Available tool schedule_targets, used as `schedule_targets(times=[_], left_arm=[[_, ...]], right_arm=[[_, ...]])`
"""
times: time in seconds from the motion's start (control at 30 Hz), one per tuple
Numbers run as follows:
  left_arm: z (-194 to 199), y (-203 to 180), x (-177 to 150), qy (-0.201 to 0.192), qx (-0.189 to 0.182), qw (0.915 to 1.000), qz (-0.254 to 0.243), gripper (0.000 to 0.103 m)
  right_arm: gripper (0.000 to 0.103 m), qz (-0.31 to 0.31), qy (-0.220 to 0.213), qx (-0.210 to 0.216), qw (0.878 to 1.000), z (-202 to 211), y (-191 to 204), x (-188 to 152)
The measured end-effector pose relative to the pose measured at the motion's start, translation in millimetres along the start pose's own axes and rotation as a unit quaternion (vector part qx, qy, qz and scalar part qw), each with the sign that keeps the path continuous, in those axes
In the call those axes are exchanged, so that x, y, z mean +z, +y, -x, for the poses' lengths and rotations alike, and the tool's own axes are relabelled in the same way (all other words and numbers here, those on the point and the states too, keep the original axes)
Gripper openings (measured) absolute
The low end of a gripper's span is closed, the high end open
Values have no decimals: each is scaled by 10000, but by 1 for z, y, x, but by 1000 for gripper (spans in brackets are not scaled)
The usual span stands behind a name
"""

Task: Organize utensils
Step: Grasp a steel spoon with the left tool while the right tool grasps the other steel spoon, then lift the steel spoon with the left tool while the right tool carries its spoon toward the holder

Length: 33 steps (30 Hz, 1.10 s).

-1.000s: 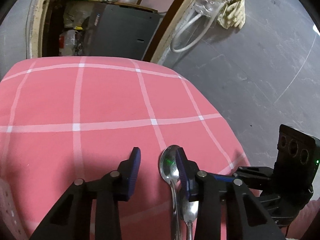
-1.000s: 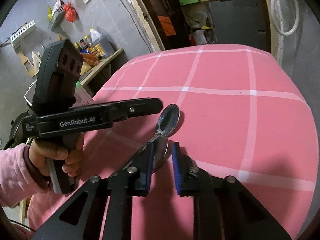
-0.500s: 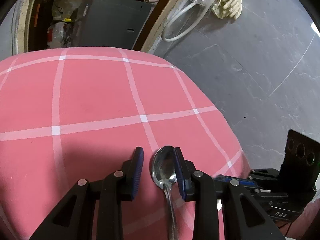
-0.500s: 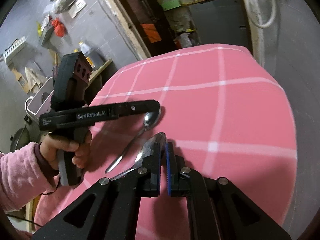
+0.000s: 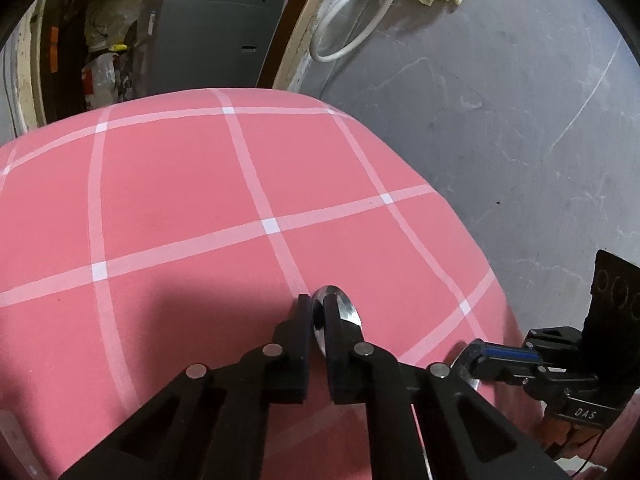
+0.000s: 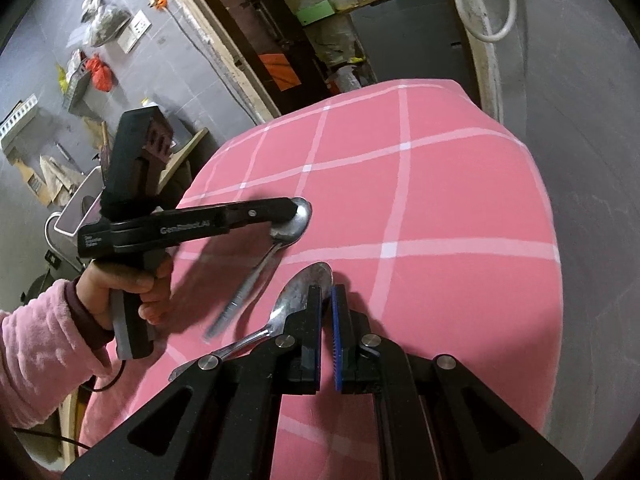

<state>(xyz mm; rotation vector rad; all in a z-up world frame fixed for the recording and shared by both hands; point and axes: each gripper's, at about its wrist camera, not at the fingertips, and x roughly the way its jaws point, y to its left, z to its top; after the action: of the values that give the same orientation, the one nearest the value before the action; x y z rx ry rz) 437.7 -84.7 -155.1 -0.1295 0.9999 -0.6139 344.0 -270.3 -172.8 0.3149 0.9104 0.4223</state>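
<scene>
Two steel spoons are over a pink checked tablecloth (image 5: 200,200). My left gripper (image 5: 316,312) is shut on the bowl of one spoon (image 5: 348,312); in the right wrist view that gripper (image 6: 294,212) holds the spoon (image 6: 296,224) with its handle hanging down towards the cloth. My right gripper (image 6: 325,300) is shut on the second spoon (image 6: 300,292), whose bowl sticks out left of the fingers and whose handle runs back to the lower left. The right gripper also shows in the left wrist view (image 5: 476,356).
The table's right edge drops to a grey floor (image 5: 520,140). A dark cabinet (image 5: 216,36) and a white hose (image 5: 352,32) stand beyond the far edge. A shelf with clutter (image 6: 72,160) is at the left. The pink-sleeved hand (image 6: 132,284) holds the left gripper.
My left gripper has closed on the spoon's bowl and lifted it. My right gripper, closed on the other spoon half a second ago, has carried it to the right, apart from the first.
</scene>
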Motion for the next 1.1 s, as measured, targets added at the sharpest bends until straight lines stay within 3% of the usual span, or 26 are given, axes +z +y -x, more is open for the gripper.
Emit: schedule_targets(times=[0.27, 0.5, 0.73, 1.1], left_arm=[[37, -18, -5, -278, 398, 9987, -133, 2], [80, -40, -11, -700, 960, 9920, -432, 2], [124, -50, -11, -1129, 1137, 9863, -386, 2], [221, -48, -11, -1823, 1442, 9717, -422, 2]], right_arm=[[4, 33, -332, -139, 9993, 26, 14, -5], [2, 239, -820, -346, 9957, 62, 37, 1], [2, 485, -1296, -617, 9885, 106, 69, 5], [2, 626, -1693, -548, 9821, 142, 117, 11]])
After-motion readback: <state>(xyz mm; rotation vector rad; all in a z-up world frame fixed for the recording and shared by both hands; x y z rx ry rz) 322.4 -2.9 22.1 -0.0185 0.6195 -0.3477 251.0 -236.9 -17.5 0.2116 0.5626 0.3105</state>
